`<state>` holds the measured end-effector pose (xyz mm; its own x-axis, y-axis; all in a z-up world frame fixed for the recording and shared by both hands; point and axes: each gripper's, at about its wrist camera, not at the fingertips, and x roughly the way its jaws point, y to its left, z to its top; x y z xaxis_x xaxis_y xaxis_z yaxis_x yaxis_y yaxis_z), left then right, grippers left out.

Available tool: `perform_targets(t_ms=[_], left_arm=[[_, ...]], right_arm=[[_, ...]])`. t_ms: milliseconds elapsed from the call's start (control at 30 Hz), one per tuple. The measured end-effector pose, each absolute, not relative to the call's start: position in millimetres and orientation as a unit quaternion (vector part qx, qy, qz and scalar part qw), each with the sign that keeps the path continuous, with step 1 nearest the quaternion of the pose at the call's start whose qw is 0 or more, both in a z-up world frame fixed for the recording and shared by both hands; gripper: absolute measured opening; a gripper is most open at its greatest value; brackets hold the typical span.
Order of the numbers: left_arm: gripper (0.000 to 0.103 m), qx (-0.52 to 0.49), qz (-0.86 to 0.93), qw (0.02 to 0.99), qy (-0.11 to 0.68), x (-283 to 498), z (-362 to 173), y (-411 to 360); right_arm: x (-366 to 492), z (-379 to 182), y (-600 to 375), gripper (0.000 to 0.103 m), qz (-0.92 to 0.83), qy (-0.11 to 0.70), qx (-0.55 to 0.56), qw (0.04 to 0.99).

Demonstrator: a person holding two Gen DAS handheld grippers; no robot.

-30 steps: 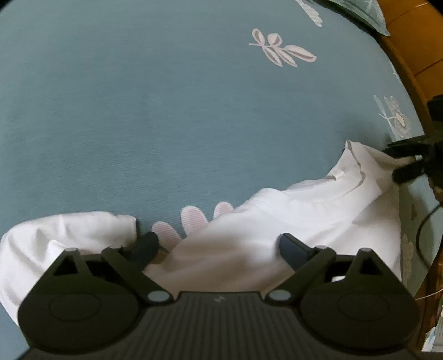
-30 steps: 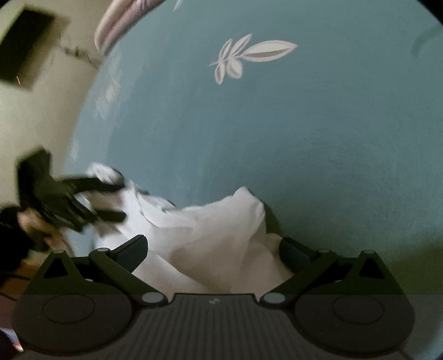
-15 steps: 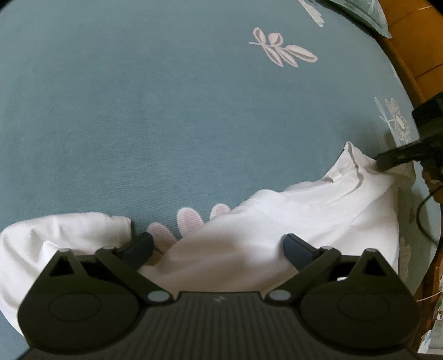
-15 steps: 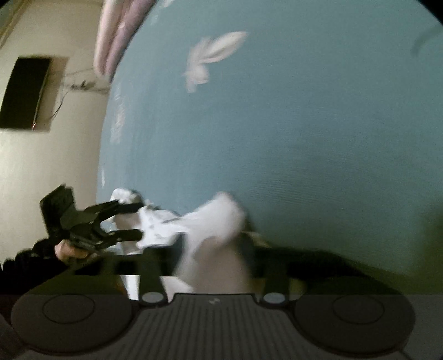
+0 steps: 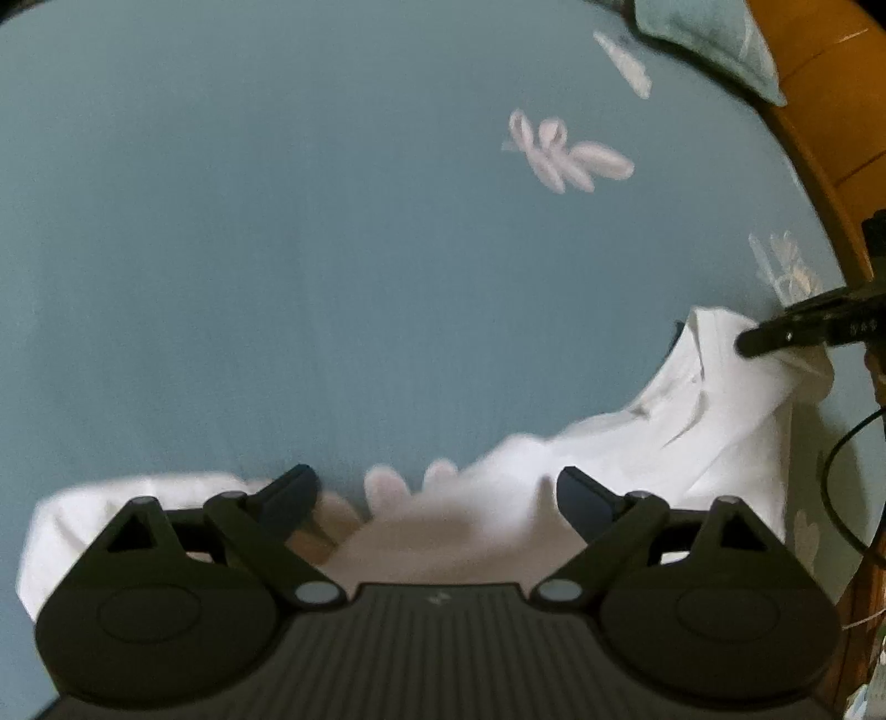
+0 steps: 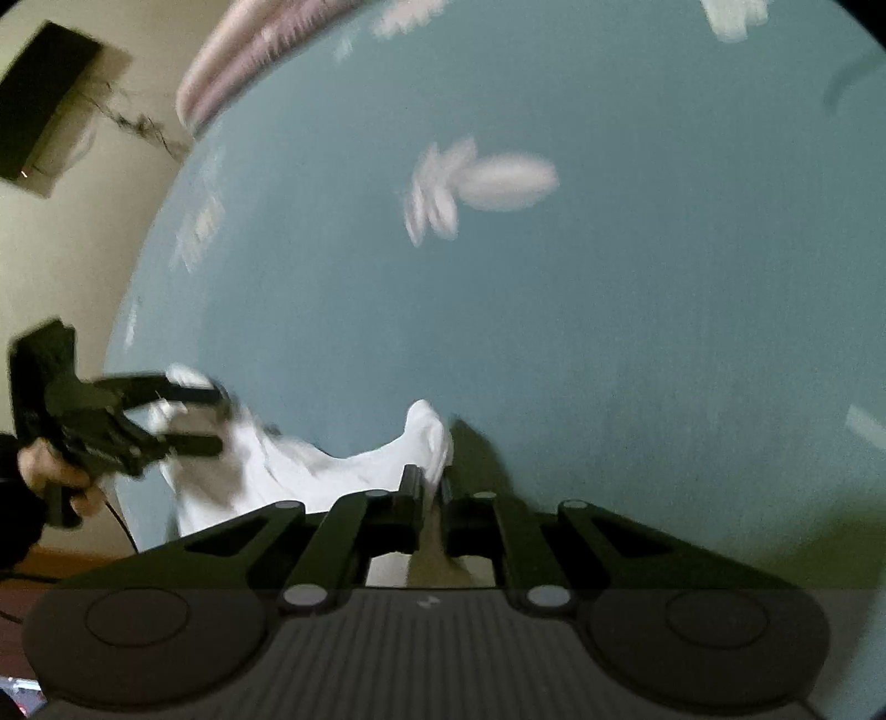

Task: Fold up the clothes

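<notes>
A white garment (image 5: 692,421) lies crumpled near the front edge of a bed covered by a teal sheet (image 5: 332,249) with pale leaf prints. The right gripper (image 6: 429,487) has its jaws clenched on one raised corner of the cloth. The left gripper (image 5: 437,487) has its jaws spread wide over the fabric, gripping nothing.

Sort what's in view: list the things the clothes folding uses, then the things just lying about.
In use:
- white garment
- right gripper, shut on a corner of the garment
- left gripper, open over the garment
- blue bedsheet the garment lies on

Lying about:
- pillow at the bed's far corner
- wooden bed frame
- black box on the wall
</notes>
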<state>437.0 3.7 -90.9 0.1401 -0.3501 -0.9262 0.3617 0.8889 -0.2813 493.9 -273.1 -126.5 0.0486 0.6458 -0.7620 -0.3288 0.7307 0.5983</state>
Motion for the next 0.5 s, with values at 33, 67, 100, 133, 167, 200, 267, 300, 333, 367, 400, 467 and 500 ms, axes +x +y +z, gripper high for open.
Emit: perform_targets(t_ms=[33,67,100,133,167,200,267,300,333,367,400,467,500], left_arm=[[0.093,0.007,-0.236,0.758,0.609,440.0,-87.6,3.7],[0.092,0.009,-0.236,0.760,0.605,442.9,-84.7,3.9],[0.092,0.009,-0.237,0.763,0.602,445.9,-82.3,4.1],[0.092,0.007,-0.237,0.765,0.599,449.1,-80.0,4.4],[0.092,0.005,-0.236,0.768,0.595,452.3,-77.6,4.6],[0.092,0.003,-0.235,0.771,0.592,455.5,-75.3,5.1],[0.092,-0.004,-0.231,0.777,0.585,461.6,-71.0,6.9],[0.091,-0.006,-0.231,0.781,0.581,463.9,-69.1,7.6],[0.090,-0.007,-0.230,0.784,0.577,466.0,-67.4,7.9],[0.090,-0.009,-0.229,0.786,0.575,467.7,-67.0,8.4],[0.090,-0.010,-0.227,0.786,0.574,469.1,-68.1,9.2],[0.088,-0.012,-0.223,0.788,0.574,471.9,-70.2,10.9],[0.088,-0.013,-0.221,0.789,0.574,473.3,-71.2,11.7]], right_arm=[[498.0,-118.8,-273.0,0.009,0.341,0.588,0.125,0.723],[504.5,-111.2,-273.6,0.008,0.338,0.578,0.116,0.733],[510.1,-107.0,-272.7,0.008,0.338,0.571,0.112,0.739],[515.8,-102.8,-271.9,0.008,0.339,0.564,0.109,0.745],[523.6,-99.3,-271.9,0.008,0.337,0.558,0.100,0.751],[530.2,-95.7,-272.7,0.007,0.335,0.552,0.091,0.758],[543.2,-88.6,-274.2,0.006,0.332,0.539,0.072,0.771],[549.1,-84.7,-275.5,0.006,0.325,0.531,0.068,0.779],[556.6,-80.6,-280.2,0.006,0.320,0.525,0.069,0.785],[559.4,-83.7,-279.6,0.006,0.311,0.526,0.062,0.789],[562.2,-86.9,-279.0,0.006,0.303,0.526,0.054,0.793],[567.7,-93.3,-277.7,0.008,0.286,0.526,0.040,0.800],[568.5,-98.3,-275.6,0.012,0.275,0.531,0.034,0.801]])
